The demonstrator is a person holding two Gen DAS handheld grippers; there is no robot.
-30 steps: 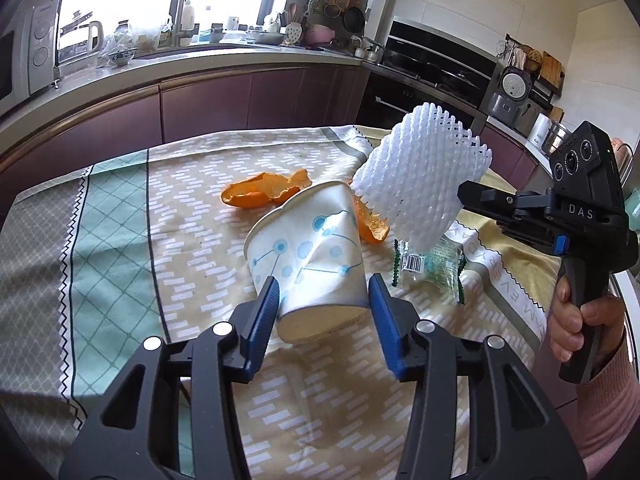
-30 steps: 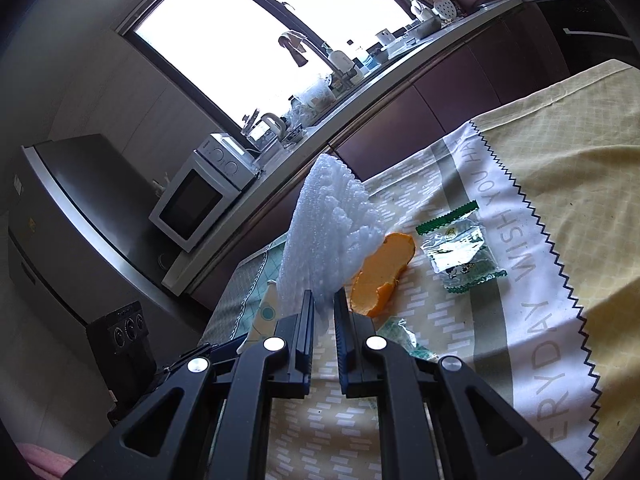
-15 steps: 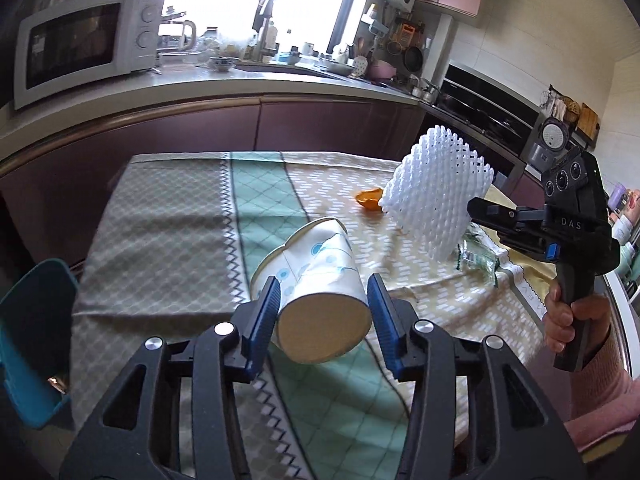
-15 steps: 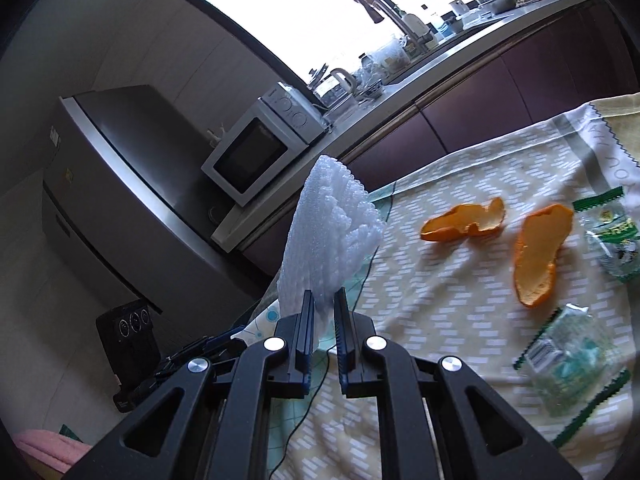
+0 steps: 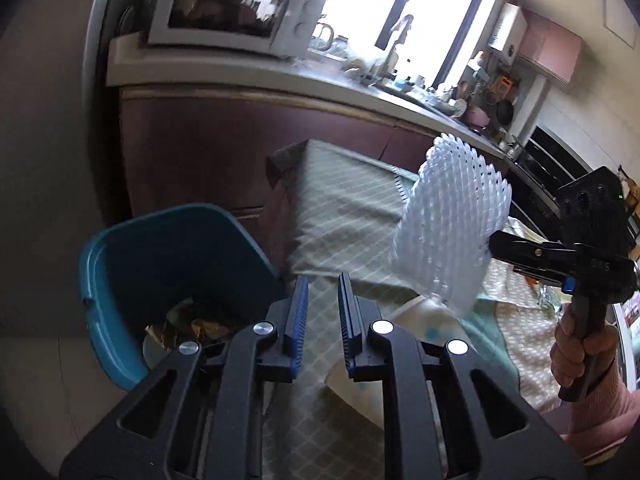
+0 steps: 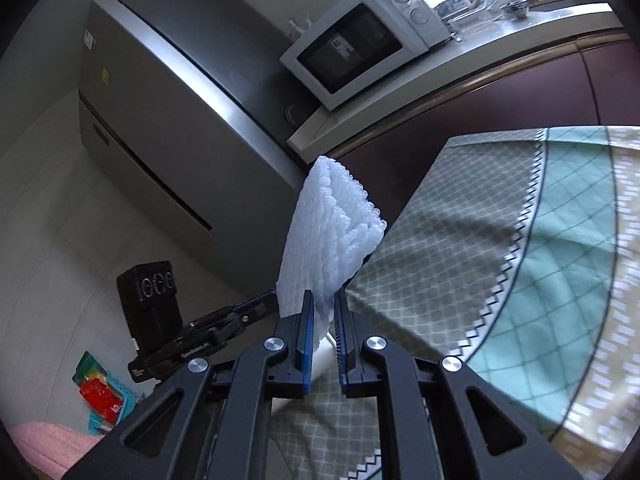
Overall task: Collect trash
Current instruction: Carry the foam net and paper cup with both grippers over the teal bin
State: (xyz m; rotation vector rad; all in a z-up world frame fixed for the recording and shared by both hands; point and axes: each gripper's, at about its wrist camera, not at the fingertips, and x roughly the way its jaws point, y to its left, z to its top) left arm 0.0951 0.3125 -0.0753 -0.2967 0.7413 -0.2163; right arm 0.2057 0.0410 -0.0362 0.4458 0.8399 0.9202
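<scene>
At nine o'clock, a teal trash bin [image 5: 120,264] stands on the floor beside the tablecloth-draped table [image 5: 344,200]. The left gripper [image 5: 323,300] is closing on nothing; a paper cup [image 5: 424,320] shows just right of it. The right gripper [image 6: 322,320] pinches the white foam fruit net [image 6: 332,240]. A microwave [image 6: 360,40] sits at twelve.

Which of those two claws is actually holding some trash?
The right claw, clamped on the white foam fruit net. The left claw has its jaws closing with nothing between them; the paper cup is beside it, outside the pads.
</scene>
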